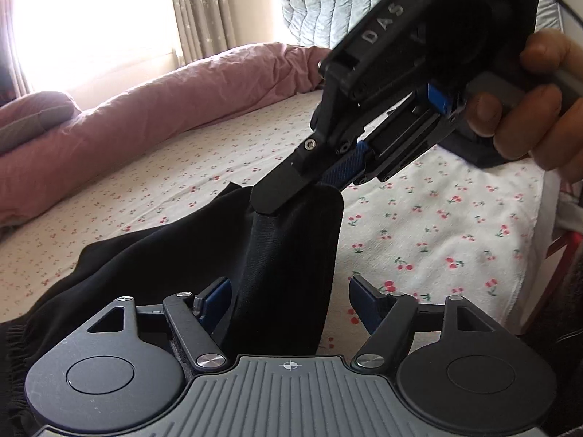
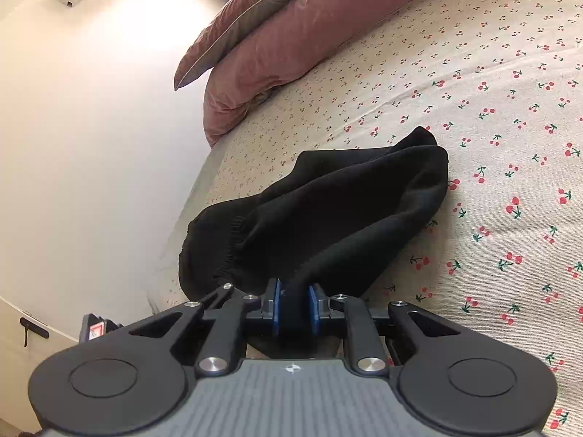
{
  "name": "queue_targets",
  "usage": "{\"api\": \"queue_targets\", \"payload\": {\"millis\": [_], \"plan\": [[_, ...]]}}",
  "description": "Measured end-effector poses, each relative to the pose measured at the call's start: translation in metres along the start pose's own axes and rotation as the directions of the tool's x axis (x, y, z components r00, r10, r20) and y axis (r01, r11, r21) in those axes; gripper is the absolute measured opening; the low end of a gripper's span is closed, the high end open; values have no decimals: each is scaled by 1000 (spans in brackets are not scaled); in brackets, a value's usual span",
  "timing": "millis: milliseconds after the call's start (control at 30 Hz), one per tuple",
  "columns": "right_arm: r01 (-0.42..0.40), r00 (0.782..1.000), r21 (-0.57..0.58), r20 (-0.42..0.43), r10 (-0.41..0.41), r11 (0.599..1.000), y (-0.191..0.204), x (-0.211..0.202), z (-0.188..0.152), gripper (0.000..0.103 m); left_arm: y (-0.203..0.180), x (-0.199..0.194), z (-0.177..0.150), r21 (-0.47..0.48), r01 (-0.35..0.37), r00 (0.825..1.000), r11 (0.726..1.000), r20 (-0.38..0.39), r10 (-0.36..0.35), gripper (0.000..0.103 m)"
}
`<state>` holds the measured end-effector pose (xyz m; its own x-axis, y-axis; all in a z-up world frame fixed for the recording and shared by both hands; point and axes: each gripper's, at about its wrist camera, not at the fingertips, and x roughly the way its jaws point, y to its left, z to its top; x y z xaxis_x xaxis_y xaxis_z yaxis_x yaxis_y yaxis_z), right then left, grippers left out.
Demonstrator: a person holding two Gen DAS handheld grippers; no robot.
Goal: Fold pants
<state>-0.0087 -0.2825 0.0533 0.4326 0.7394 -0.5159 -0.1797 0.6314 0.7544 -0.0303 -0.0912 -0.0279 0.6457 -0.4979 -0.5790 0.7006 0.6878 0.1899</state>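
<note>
Gripping a pants [image 2: 328, 211] fold, right gripper [image 2: 293, 309] lifts it near the bed [image 2: 492, 73] edge. Left gripper [image 1: 289, 302], fingers spread, straddles cloth unclamped; the thin pinch may slip.

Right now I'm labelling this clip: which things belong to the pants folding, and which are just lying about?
Job:
black fabric pants
right gripper, shut on them
left gripper, open
cherry-print bedsheet

Lying about:
pink duvet
pink-grey pillow
grey quilted pillow

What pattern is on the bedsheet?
Small red cherries on a pale bedsheet, clearest in the right wrist view.
</note>
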Motion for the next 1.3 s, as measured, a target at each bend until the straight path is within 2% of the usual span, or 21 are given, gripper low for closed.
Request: {"api": "queue_targets", "payload": {"millis": [33, 67, 133, 167, 200, 300, 400, 467, 533, 600, 633, 733, 867, 967, 1100, 1300], "plan": [[-5, 1000, -4, -3, 5, 1000, 0, 0, 1, 19, -3, 5, -1, 4, -33, 999, 999, -6, 33, 59], [-11, 1000, -8, -6, 11, 1000, -1, 0, 2, 20, -5, 9, -1, 1, -62, 998, 998, -10, 62, 40], [-15, 1000, -7, -6, 15, 1000, -4, 0, 4, 24, -3, 17, -2, -19, -108, 994, 994, -28, 108, 20], [-7, 1000, -14, 3, 7, 1000, -7, -1, 5, 26, 0, 18, -1, -44, -110, 993, 993, -40, 108, 14], [22, 1000, -22, 19, -22, 1000, -11, -3, 7, 27, 6, 18, 0, -78, -96, 994, 992, -52, 92, 14], [108, 991, 11, 85, -108, 994, -29, -8, 15, 58, 14, 11, 1, -130, -78, 997, 988, -40, 73, 13], [238, 966, -1, 105, -236, 971, -49, 3, 24, 60, 17, 1, 2, -169, -62, 998, 984, -25, 58, 13], [249, 964, 25, 89, -250, 968, -63, 15, 30, 60, 19, -1, 0, -185, -49, 999, 981, -27, 45, 13], [199, 975, 89, 80, -207, 976, -79, 26, 36, 53, 20, -3, -1, -199, -41, 999, 979, -29, 36, 13], [192, 973, 107, 105, -203, 976, -84, 36, 41, 45, 22, -6, -1, -205, -34, 999, 978, -20, 31, 13], [200, 970, 105, 121, -212, 974, -84, 39, 42, 33, 23, -7, -2, -213, -28, 1000, 977, -13, 26, 13], [183, 965, 132, 167, -204, 974, -75, 40, 46, 14, 31, -14, -5, -250, -11, 1000, 968, 11, 14, 12], [109, 959, 117, 248, -135, 987, -39, 28, 53, 12, 47, -36, -5, -313, -13, 996, 950, 76, 39, 12], [72, 956, 83, 278, -93, 994, -6, 30, 60, 12, 69, -57, -6, -398, -6, 991, 917, 117, 57, 12], [38, 962, 28, 268, -45, 999, 39, 50, 79, 12, 106, -82, -11, -516, 1, 988, 857, 134, 80, 12], [4, 982, -93, 186, 13, 996, 109, 120, 99, 12, 164, -120, -40, -698, -43, 984, 714, 94, 151, 12]]}}
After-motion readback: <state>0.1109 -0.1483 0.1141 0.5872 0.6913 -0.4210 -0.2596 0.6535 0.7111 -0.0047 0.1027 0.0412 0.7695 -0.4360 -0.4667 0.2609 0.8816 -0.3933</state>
